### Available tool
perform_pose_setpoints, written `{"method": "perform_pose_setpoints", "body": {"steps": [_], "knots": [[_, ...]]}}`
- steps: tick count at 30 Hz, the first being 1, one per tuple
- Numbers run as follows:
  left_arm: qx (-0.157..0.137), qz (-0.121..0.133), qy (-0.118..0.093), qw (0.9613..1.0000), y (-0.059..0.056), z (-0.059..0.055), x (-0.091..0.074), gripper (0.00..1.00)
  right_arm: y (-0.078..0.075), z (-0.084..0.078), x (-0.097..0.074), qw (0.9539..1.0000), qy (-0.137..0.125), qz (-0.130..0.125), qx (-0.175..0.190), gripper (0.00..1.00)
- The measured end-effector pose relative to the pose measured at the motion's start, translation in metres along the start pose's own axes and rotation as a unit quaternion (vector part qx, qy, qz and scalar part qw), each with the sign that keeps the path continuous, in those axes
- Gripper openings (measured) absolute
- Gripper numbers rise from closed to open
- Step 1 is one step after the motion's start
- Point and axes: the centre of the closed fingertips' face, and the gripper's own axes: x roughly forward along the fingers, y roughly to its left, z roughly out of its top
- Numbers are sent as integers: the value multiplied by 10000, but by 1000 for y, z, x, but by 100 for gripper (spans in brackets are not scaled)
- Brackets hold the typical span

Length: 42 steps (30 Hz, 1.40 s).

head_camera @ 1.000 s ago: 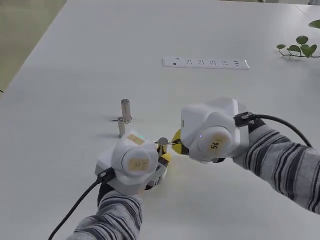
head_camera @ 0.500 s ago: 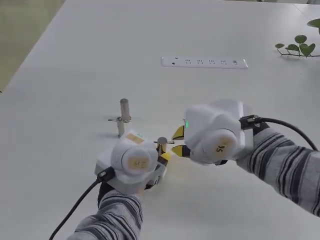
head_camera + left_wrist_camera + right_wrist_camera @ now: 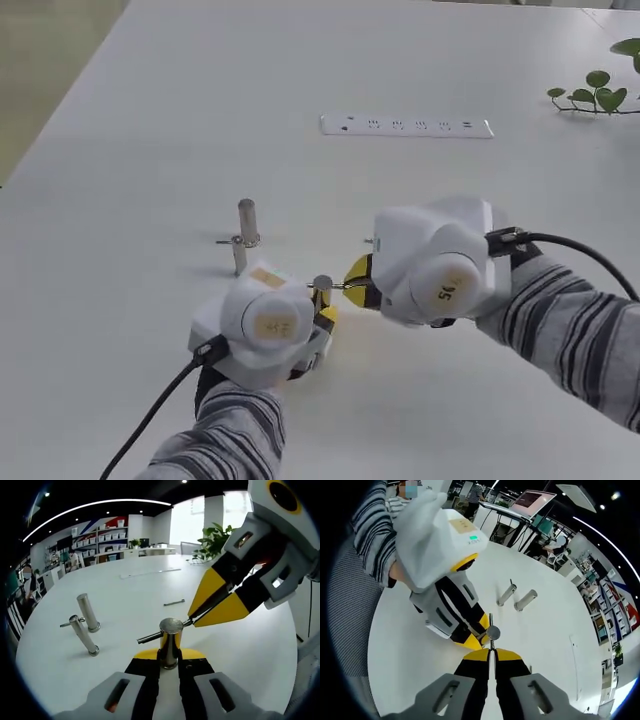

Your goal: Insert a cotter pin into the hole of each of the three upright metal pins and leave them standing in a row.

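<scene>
Insertion in hand: left tongs [image 3: 169,656] clamp metal pin [image 3: 171,636]; right tongs [image 3: 491,654] pinch cotter pin [image 3: 490,621], partly through its hole. Next, likely: seat, release.

white table [image 3: 200,120]; beige floor [image 3: 50,60] past its left edge. shelves [image 3: 100,535] line the far wall under a curved ceiling light [image 3: 100,507].

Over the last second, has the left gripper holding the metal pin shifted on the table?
No. In the head view the left gripper keeps the same spot against the power strip.
</scene>
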Motion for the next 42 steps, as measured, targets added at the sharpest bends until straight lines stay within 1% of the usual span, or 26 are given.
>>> {"method": "perform_pose_setpoints", "body": {"steps": [12,17,19,25,27,28,29,32,33,35,37,41,42], "knots": [[-17,10,5,10000,0,-1,0,10,1,4,3,10000,28,24,-35,0],[-25,15,8,10000,0,-1,0,10,1,6,4,10000,-8,9,-17,0],[-42,16,11,10000,0,-1,0,10,1,6,4,10000,27,0,-66,0],[-39,42,32,10000,0,-1,0,10,2,5,6,10000,7,10,-31,0],[-111,49,90,9999,0,-3,0,10,3,4,7,10000,29,50,1,1],[-89,47,132,9999,1,-5,-1,11,4,5,7,10000,24,51,17,3],[-63,54,143,9999,1,-5,-1,12,4,5,7,10000,15,49,19,4],[-86,28,113,9999,2,-5,-6,21,4,5,7,9999,-11,67,81,7],[-102,11,109,9999,2,-5,-8,24,4,6,7,9998,-59,95,154,8],[-27,10,144,9999,2,-5,-11,26,3,8,8,9994,-126,120,291,10],[-12,-21,137,9999,3,-5,-15,30,3,10,8,9988,-193,178,421,12],[-11,-88,21,10000,4,0,-25,36,4,14,13,9959,-332,354,763,13],[-3,-109,-2,9999,4,2,-27,38,4,13,15,9952,-324,387,842,14]]}}
